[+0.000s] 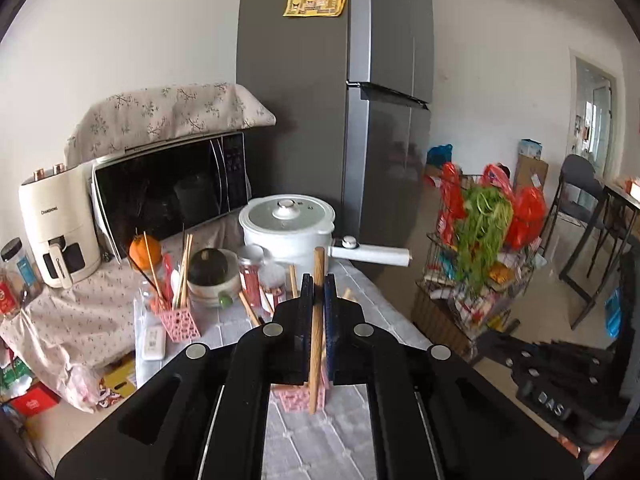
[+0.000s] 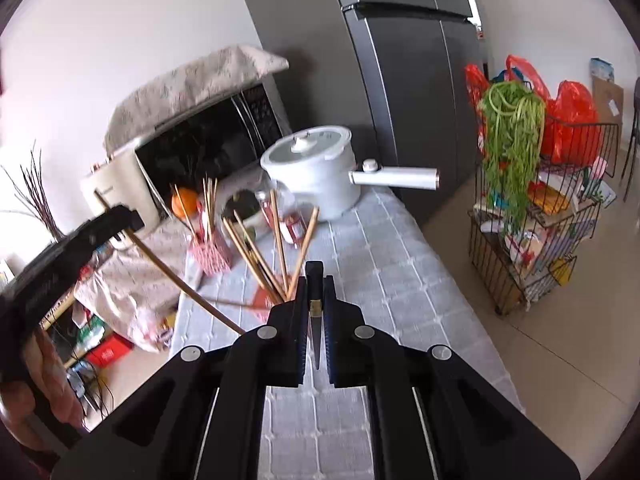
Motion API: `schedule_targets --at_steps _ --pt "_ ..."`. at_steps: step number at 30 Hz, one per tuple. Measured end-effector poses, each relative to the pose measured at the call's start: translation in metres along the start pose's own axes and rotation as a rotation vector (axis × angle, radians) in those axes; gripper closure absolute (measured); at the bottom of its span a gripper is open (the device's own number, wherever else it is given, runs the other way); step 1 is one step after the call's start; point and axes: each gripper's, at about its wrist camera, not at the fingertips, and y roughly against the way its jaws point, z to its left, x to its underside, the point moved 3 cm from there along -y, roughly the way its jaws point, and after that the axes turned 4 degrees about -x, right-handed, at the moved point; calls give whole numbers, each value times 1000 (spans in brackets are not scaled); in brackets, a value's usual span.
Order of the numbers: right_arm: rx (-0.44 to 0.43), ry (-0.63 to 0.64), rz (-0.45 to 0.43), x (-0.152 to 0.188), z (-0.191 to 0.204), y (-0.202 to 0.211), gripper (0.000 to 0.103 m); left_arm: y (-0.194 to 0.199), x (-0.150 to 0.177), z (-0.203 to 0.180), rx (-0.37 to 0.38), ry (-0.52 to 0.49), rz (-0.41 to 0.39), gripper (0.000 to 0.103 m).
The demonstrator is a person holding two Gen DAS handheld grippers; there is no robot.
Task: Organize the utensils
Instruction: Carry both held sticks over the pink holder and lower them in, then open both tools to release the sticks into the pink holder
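My left gripper (image 1: 319, 280) is shut on a wooden chopstick (image 1: 317, 332), held upright above a near pink holder (image 1: 298, 398). It also shows in the right wrist view (image 2: 120, 216), with the chopstick (image 2: 180, 280) slanting down from it. My right gripper (image 2: 316, 278) is shut on a dark chopstick (image 2: 315, 340) with a gold band, pointing down. A far pink holder (image 1: 180, 324) stands on the table with several chopsticks; it also shows in the right wrist view (image 2: 210, 258). Several chopsticks (image 2: 260, 256) stand in the near holder just ahead of my right gripper.
A white pot (image 1: 286, 228) with a long handle stands at the back of the grey-tiled table (image 1: 312, 440). A microwave (image 1: 168, 188), air fryer (image 1: 60, 228), orange (image 1: 144, 252) and jars (image 1: 250, 276) stand behind. A wire rack (image 2: 532, 216) with vegetables stands right, on the floor.
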Motion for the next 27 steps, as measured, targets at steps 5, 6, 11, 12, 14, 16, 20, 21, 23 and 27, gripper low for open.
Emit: schedule_targets --at_steps 5,6,11,12,14,16,20,21,23,27 --pt "-16 -19 -20 -17 -6 -11 96 -35 -8 3 -53 1 16 99" --pt "-17 -20 -20 -18 -7 -13 96 -42 -8 5 -61 4 24 99" --pt "-20 -23 -3 -21 -9 -28 96 -77 0 19 -91 47 56 99" --pt "-19 -23 0 -21 -10 -31 96 -82 2 22 -94 54 62 99" --pt "-18 -24 8 -21 -12 -37 96 -92 6 25 -102 59 73 98" --pt "-17 -27 12 -21 -13 -42 96 -103 13 30 -101 81 105 96" --pt "-32 -29 15 -24 -7 -47 96 -101 23 49 -95 168 126 65" --pt "-37 -24 11 -25 -4 -48 96 -96 23 54 -103 181 113 65" --pt "-47 -20 -1 -30 2 -48 96 -81 23 63 -107 204 85 64" --pt "-73 -13 -30 -42 21 -51 96 -61 21 75 -140 218 50 60"
